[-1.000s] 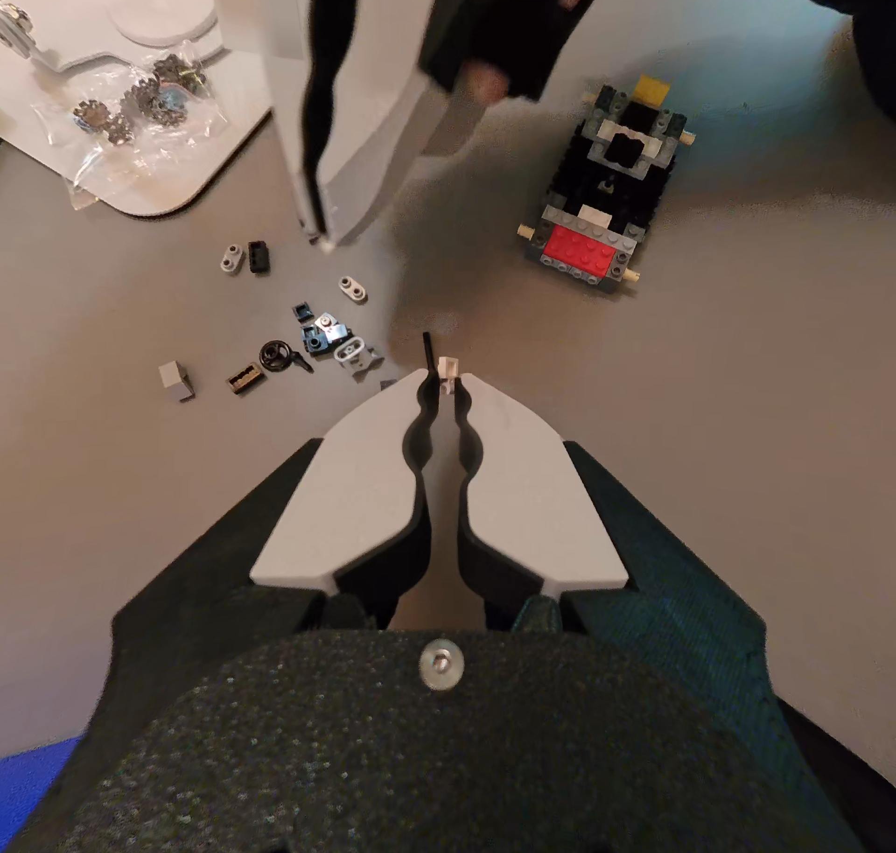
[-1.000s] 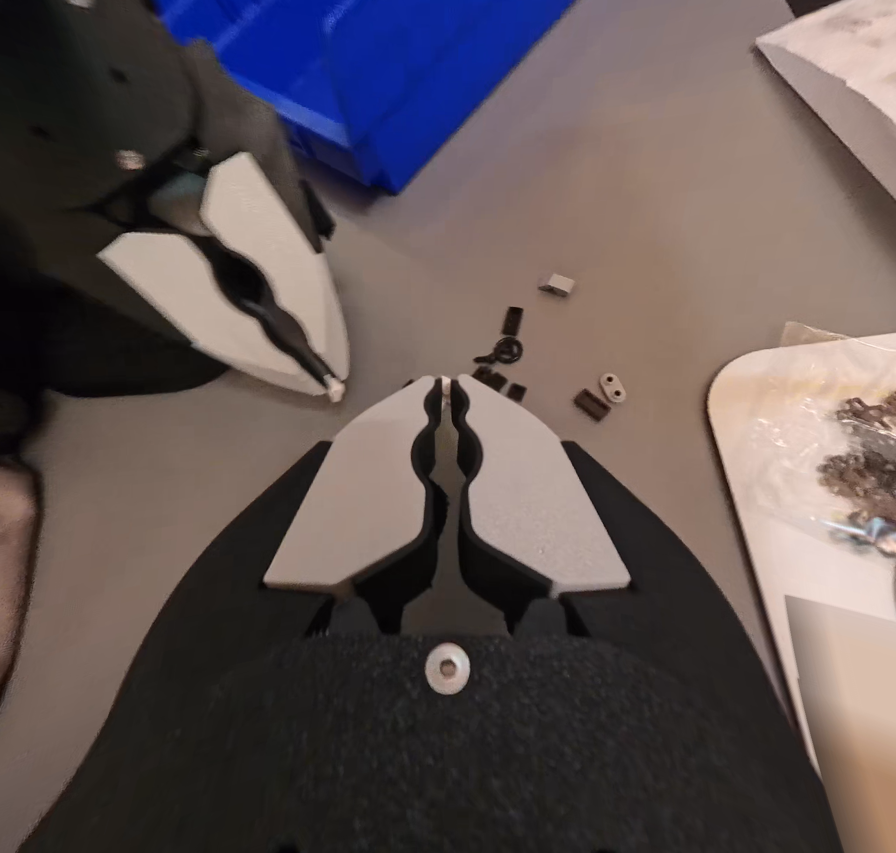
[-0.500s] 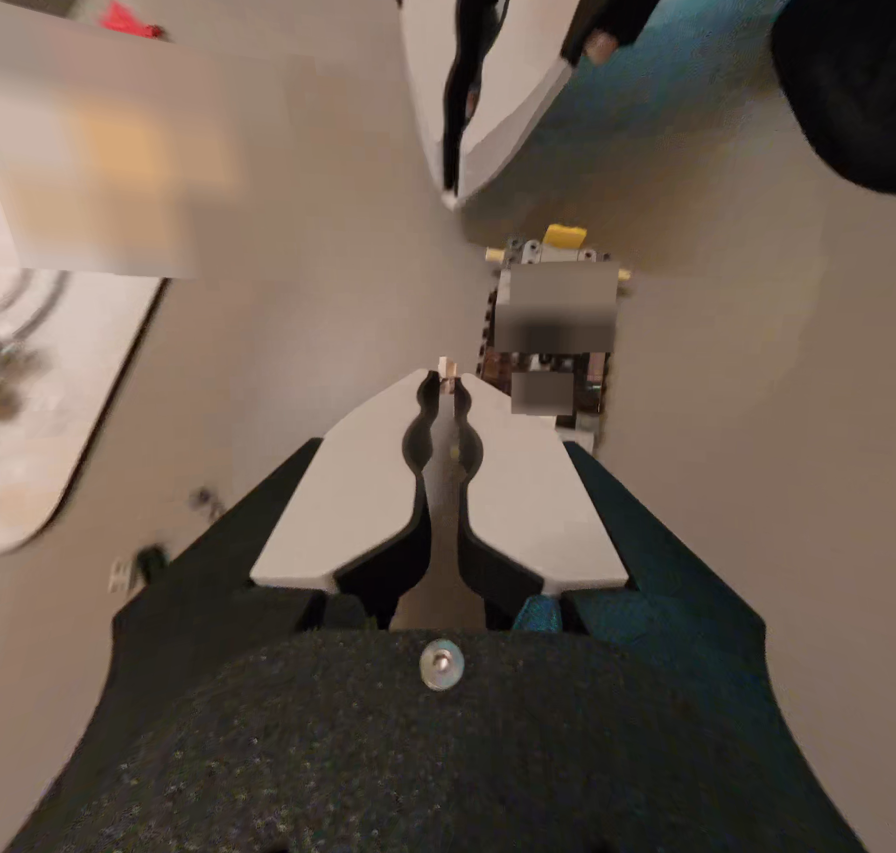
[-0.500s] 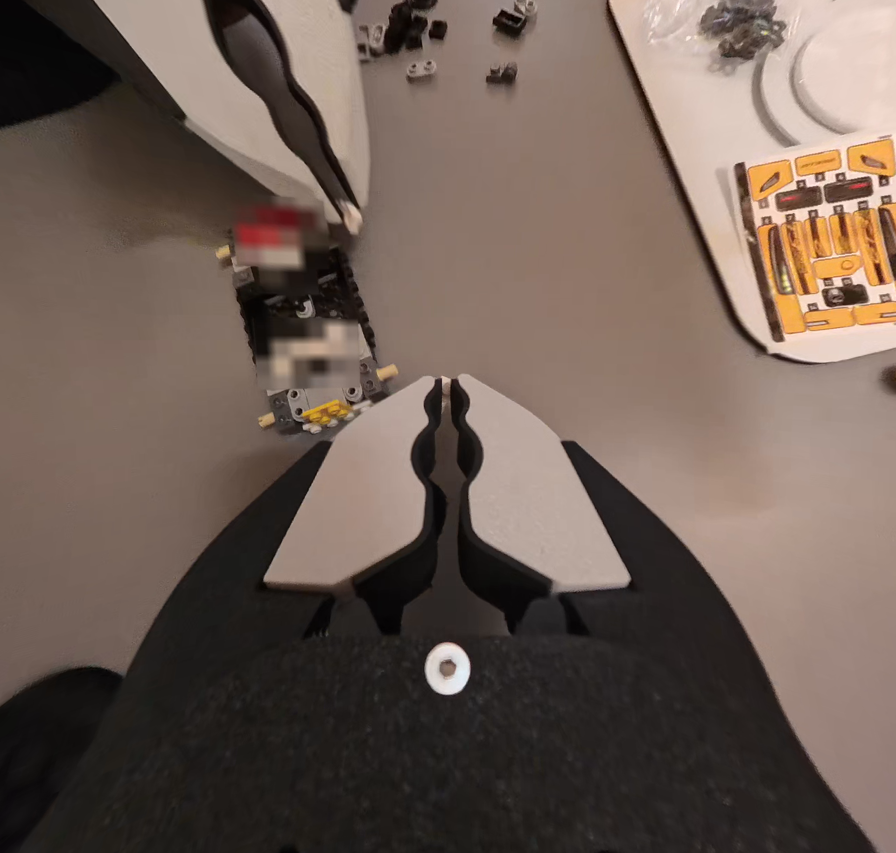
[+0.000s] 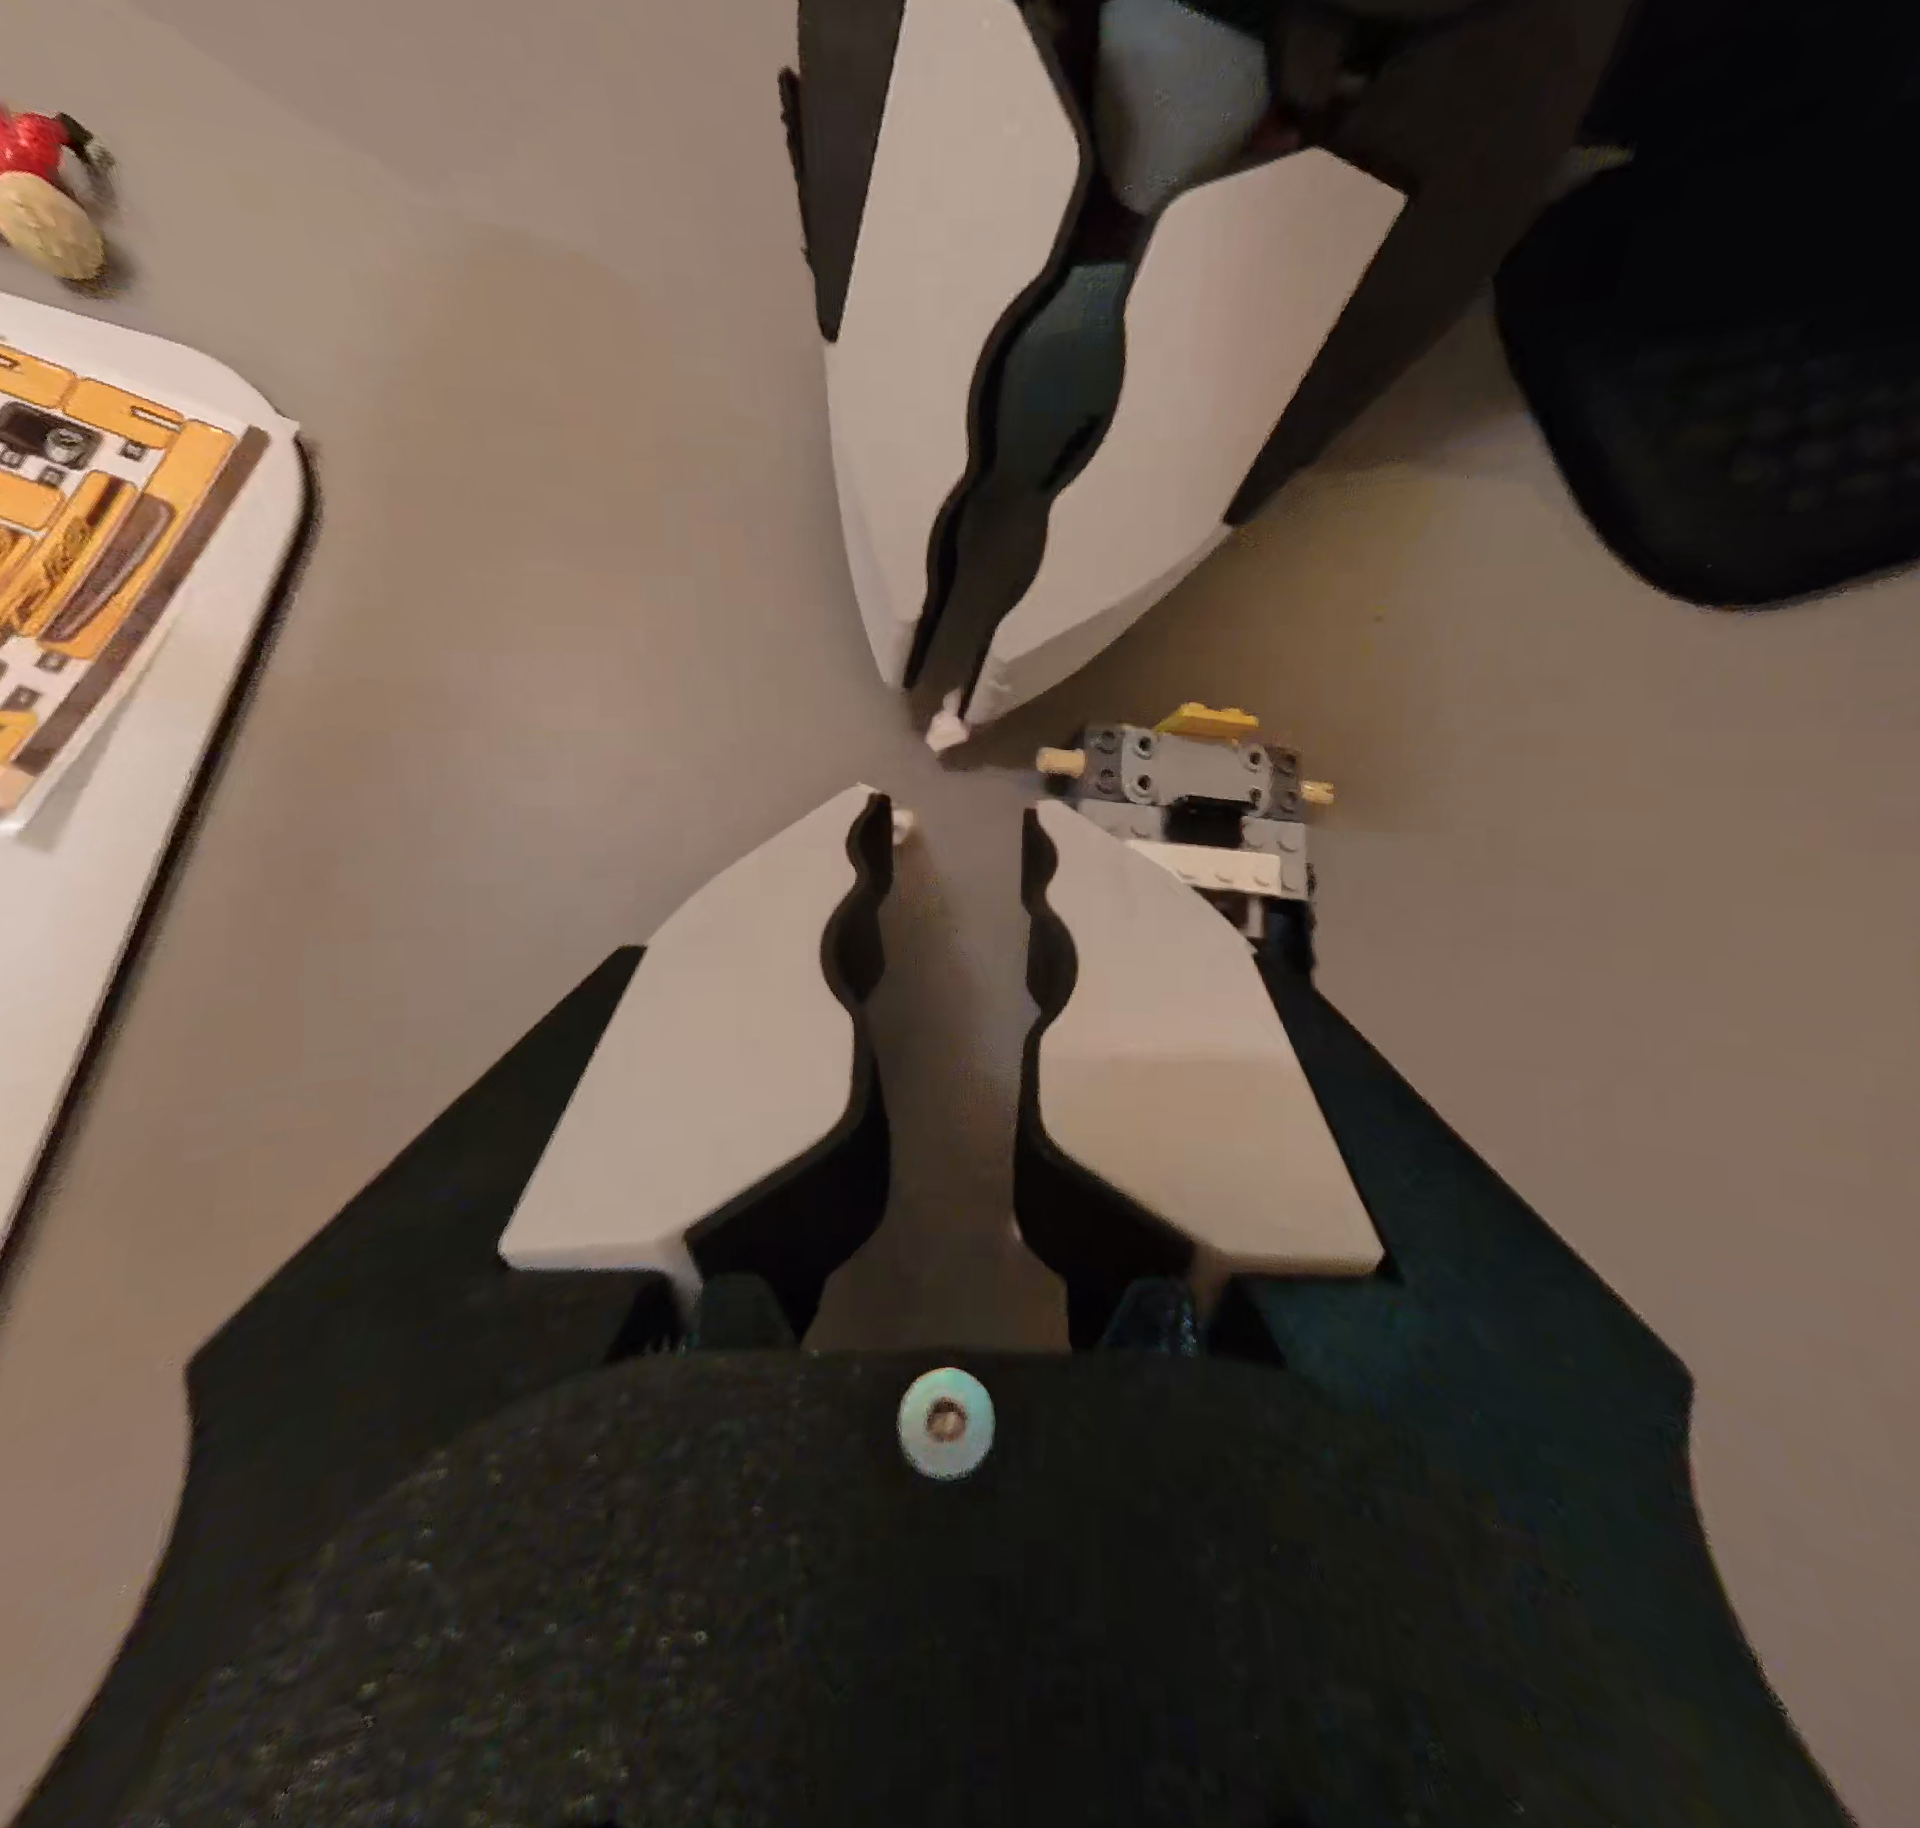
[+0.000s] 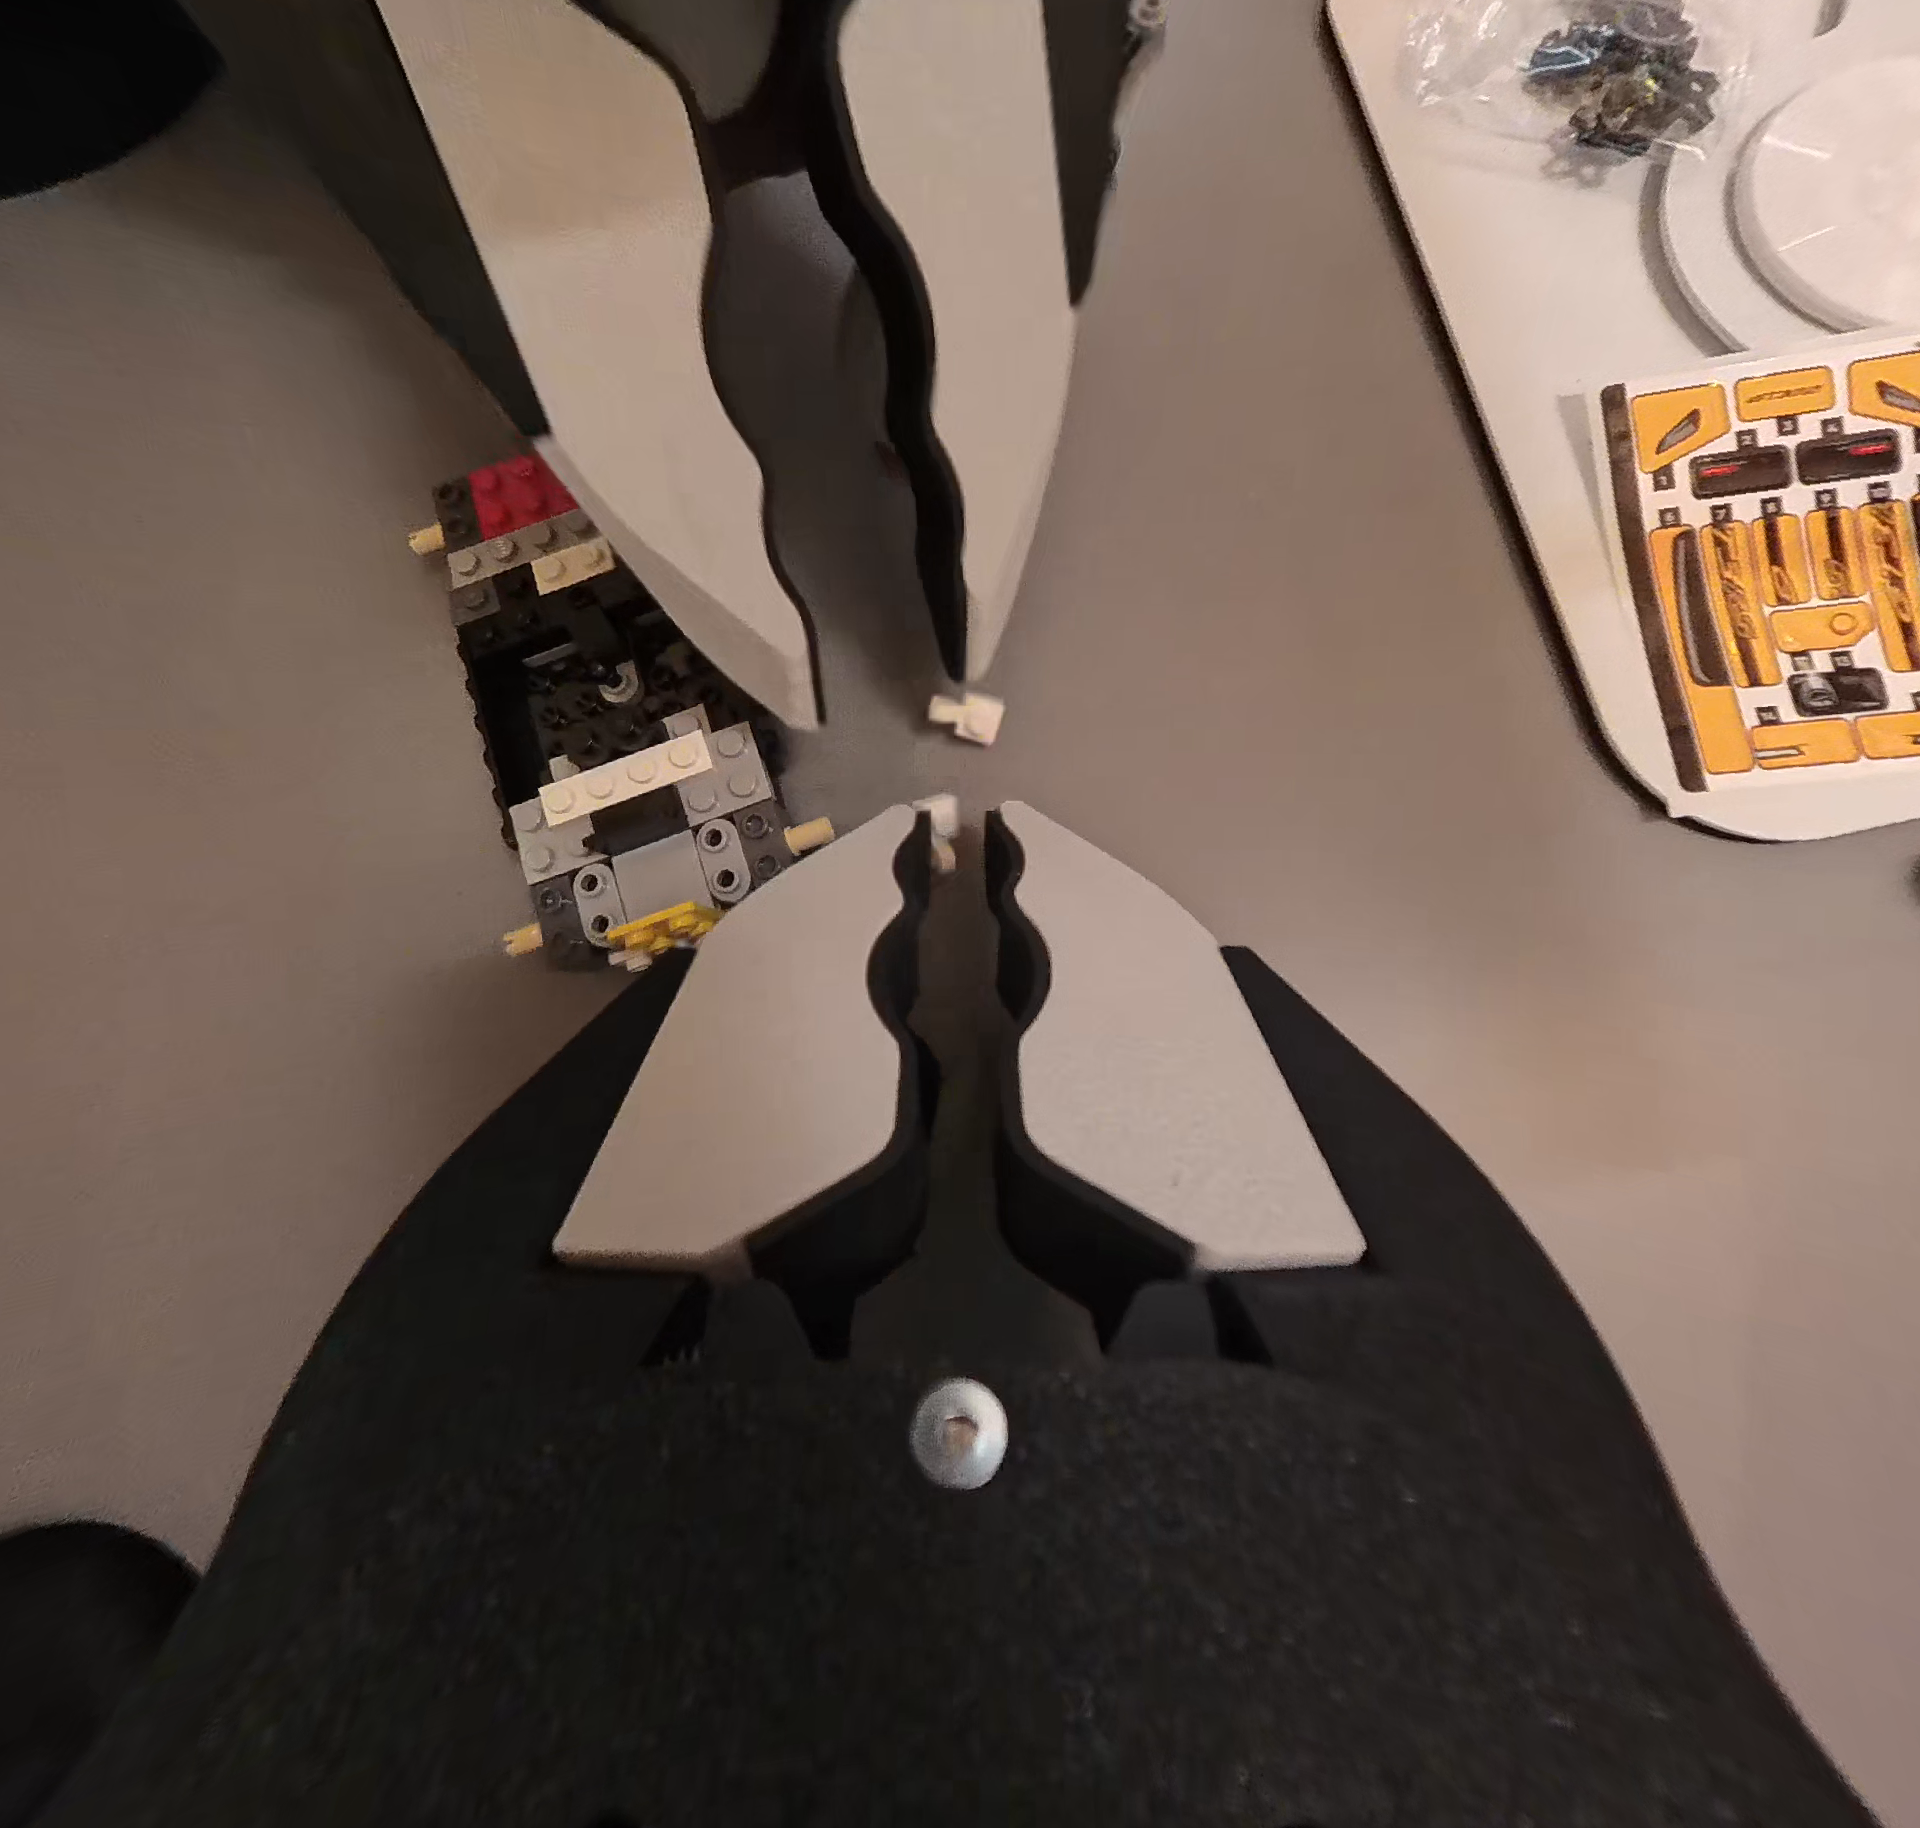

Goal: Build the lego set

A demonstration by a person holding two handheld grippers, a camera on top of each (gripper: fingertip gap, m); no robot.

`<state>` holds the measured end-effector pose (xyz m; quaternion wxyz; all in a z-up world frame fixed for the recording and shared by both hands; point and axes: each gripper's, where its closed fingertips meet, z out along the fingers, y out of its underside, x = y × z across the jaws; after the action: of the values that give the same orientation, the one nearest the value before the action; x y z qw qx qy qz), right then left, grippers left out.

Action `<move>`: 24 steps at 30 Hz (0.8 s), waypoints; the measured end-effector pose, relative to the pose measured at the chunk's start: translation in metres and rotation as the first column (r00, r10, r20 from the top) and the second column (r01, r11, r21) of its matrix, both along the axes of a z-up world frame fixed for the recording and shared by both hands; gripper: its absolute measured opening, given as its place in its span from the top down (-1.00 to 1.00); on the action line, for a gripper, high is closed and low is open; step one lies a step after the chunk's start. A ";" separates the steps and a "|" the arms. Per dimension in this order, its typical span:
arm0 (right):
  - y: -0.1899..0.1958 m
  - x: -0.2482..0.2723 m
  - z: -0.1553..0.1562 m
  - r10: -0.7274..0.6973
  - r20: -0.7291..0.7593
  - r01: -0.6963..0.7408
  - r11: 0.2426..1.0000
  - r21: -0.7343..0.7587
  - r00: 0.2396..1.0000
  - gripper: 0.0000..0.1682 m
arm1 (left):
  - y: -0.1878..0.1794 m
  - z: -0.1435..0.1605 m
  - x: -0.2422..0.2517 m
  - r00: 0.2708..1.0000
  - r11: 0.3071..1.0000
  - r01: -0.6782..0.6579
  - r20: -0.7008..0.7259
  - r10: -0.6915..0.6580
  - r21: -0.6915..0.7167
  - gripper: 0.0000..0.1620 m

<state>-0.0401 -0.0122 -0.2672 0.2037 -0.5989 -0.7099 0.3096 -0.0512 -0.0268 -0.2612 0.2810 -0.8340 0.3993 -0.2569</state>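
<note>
The partly built lego car (image 6: 623,739), black and grey with a red plate and a yellow piece, lies on the grey table; it also shows in the left wrist view (image 5: 1195,802). My two grippers face each other tip to tip just beside it. My left gripper (image 5: 956,817) is open; a small white piece (image 5: 902,822) sits against one fingertip only, and it also shows in the right wrist view (image 6: 966,718). My right gripper (image 6: 958,822) is open a little; a second small white piece (image 6: 940,822) lies against its left pad, with a gap to the right pad.
A white tray (image 6: 1455,324) at the right carries a yellow sticker sheet (image 6: 1766,583) and a clear bag of dark parts (image 6: 1600,43). A red and gold object (image 5: 42,189) lies far left. A black bulky shape (image 5: 1714,376) stands at the right. My two grippers' fingertips are within a few centimetres of each other.
Both grippers moved from the loose parts to the car and met tip to tip. My left jaws opened wide and my right jaws parted slightly; neither white piece is pinched any longer.
</note>
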 end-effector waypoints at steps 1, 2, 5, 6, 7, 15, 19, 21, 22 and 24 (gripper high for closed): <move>0.000 0.001 0.001 0.001 -0.004 -0.001 1.000 -0.004 1.000 0.88 | -0.004 0.004 -0.002 1.000 1.000 0.000 0.025 0.000 0.000 0.71; -0.001 0.001 0.002 0.005 -0.008 -0.005 1.000 -0.008 1.000 0.87 | -0.008 0.008 -0.005 0.999 1.000 0.001 0.041 -0.001 0.006 0.72; 0.000 0.001 0.005 0.002 -0.017 -0.002 1.000 -0.005 1.000 0.81 | -0.014 0.014 -0.023 1.000 0.999 -0.024 -0.010 0.025 0.047 0.69; 0.001 0.001 0.007 -0.004 -0.021 0.004 1.000 -0.002 1.000 0.81 | -0.016 0.018 -0.031 0.998 0.996 -0.044 -0.036 0.046 0.072 0.69; 0.002 0.002 0.011 -0.011 -0.031 0.011 1.000 -0.001 0.999 0.81 | -0.019 0.024 -0.040 0.996 0.993 -0.068 -0.056 0.074 0.100 0.69; -0.002 0.027 0.033 -0.076 -0.132 0.077 0.997 -0.001 0.988 0.81 | -0.067 0.008 -0.140 0.879 0.909 -0.333 -0.265 0.396 0.252 0.58; -0.003 0.031 0.033 -0.105 -0.164 0.103 0.994 -0.018 0.981 0.82 | -0.083 -0.013 -0.145 0.854 0.887 -0.397 -0.258 0.451 0.237 0.56; -0.003 0.030 0.034 -0.115 -0.172 0.111 0.993 -0.029 0.978 0.82 | -0.080 -0.015 -0.145 0.849 0.876 -0.428 -0.235 0.474 0.222 0.63; -0.002 0.030 0.034 -0.117 -0.175 0.113 0.993 -0.035 0.978 0.82 | -0.078 -0.016 -0.146 0.845 0.873 -0.437 -0.236 0.481 0.215 0.66; -0.002 0.029 0.035 -0.123 -0.183 0.118 0.992 -0.036 0.975 0.83 | -0.074 -0.016 -0.148 0.837 0.868 -0.454 -0.237 0.493 0.200 0.75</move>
<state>-0.0111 -0.0142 -0.2320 0.2795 -0.6121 -0.6464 0.3596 -0.1993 -0.1004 -0.2777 0.3322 -0.9136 0.2324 -0.0308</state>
